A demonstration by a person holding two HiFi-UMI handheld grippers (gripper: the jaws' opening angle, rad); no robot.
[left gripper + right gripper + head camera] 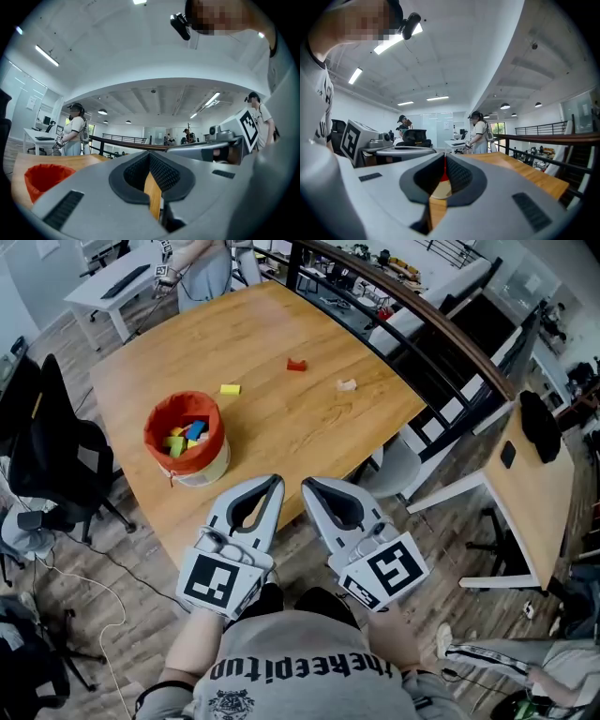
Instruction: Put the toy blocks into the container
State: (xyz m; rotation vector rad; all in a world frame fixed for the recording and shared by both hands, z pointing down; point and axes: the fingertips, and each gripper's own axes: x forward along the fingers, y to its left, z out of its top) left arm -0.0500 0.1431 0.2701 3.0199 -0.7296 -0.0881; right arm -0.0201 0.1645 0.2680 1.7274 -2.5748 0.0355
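The head camera looks steeply down at the wooden table (309,418), with the left gripper (277,481) and right gripper (307,483) close below. Each gripper camera sits low behind its own jaws and looks flat across the table. The head view and left gripper view both show the red bucket (157,439).

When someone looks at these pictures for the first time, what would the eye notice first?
First, the orange container with coloured blocks inside, on the left part of the wooden table. Beyond it lie three loose blocks: a yellow block, a red block and a pale block. At the table's near edge the left gripper and right gripper are side by side, both shut and empty.
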